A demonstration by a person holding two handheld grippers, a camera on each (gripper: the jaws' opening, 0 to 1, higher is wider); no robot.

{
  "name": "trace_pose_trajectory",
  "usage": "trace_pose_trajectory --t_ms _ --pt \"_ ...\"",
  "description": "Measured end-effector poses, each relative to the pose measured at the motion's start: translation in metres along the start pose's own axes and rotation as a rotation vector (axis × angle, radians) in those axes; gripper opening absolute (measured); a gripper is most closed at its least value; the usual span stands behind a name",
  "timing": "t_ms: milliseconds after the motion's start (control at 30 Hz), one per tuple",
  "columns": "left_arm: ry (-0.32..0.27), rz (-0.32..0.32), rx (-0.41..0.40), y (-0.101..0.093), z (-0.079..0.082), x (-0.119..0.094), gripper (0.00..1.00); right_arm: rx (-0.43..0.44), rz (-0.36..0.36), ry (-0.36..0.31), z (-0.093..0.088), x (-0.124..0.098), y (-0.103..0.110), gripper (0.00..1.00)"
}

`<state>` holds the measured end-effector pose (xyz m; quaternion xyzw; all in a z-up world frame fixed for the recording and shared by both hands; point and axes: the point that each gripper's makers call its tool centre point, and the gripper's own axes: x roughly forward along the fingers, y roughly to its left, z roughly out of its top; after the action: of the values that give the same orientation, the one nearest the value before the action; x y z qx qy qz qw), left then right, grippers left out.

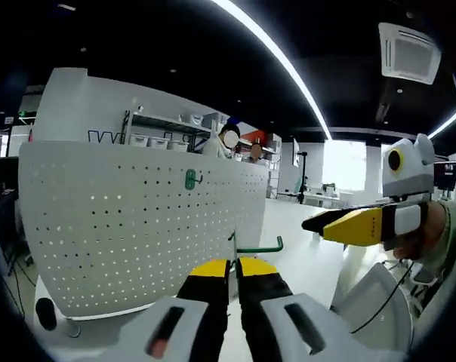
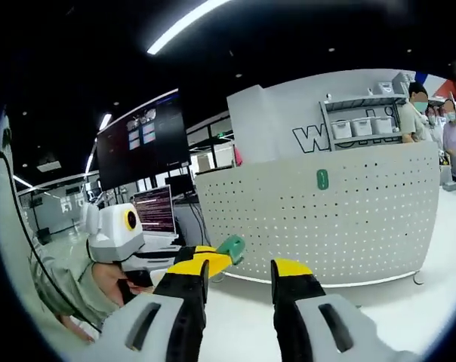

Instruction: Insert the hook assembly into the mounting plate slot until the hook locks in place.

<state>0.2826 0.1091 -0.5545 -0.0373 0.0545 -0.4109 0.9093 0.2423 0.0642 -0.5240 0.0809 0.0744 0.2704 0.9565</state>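
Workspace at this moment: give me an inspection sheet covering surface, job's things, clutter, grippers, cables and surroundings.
Surface: white table, pegboard standing upright on it.
Job's things: one green hook already mounted high on the pegboard; a second green hook held in front of the board, not yet in a hole.
Clutter: nothing seen.
Grippers: left gripper shut on the second hook; right gripper open, holding nothing, off the board.
Cables: a thin dark cable runs past the person's sleeve.
Surroundings: shelves with white bins, monitors, people behind the board.
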Motion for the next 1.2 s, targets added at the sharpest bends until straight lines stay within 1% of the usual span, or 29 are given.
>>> trace_pose_trajectory --t_ms 33,167,233,267,333,600,700,833,1100,1133,1167,1200 --pt "-0.005 -0.005 -0.003 -0.003 0.002 0.000 0.04 0.005 0.002 -0.004 0.001 0.001 0.000 0.30" --pt "-0.035 -0.026 0.009 -0.016 0.011 -0.001 0.04 0.084 0.017 -0.025 0.006 0.003 0.001 0.29" --pt "-0.037 -0.039 0.000 -0.020 0.013 0.000 0.04 0.075 0.017 -0.028 0.007 0.004 0.001 0.28" --pt "-0.035 -0.048 0.000 -0.023 0.014 0.000 0.04 0.082 0.017 -0.031 0.008 0.004 0.001 0.27" --pt "-0.050 -0.058 0.013 -0.028 0.019 -0.001 0.04 0.103 0.036 -0.042 0.011 0.005 0.006 0.23" --pt "-0.086 -0.071 0.017 -0.037 0.031 -0.005 0.04 0.158 0.060 -0.064 0.016 0.006 0.012 0.19" --pt "-0.089 -0.075 0.013 -0.039 0.032 -0.005 0.04 0.189 0.068 -0.078 0.019 0.006 0.013 0.18" --pt "-0.113 -0.076 0.005 -0.043 0.037 -0.008 0.04 0.232 0.072 -0.094 0.021 0.005 0.013 0.17" --pt "-0.134 -0.086 0.010 -0.048 0.042 -0.010 0.04 0.295 0.097 -0.102 0.023 0.006 0.016 0.14" --pt "-0.138 -0.087 0.011 -0.049 0.043 -0.010 0.04 0.307 0.100 -0.103 0.023 0.006 0.016 0.14" --pt "-0.140 -0.088 0.015 -0.050 0.043 -0.011 0.04 0.322 0.100 -0.118 0.025 0.006 0.016 0.14" --pt "-0.143 -0.091 0.019 -0.051 0.043 -0.011 0.04 0.350 0.105 -0.115 0.024 0.006 0.016 0.13"
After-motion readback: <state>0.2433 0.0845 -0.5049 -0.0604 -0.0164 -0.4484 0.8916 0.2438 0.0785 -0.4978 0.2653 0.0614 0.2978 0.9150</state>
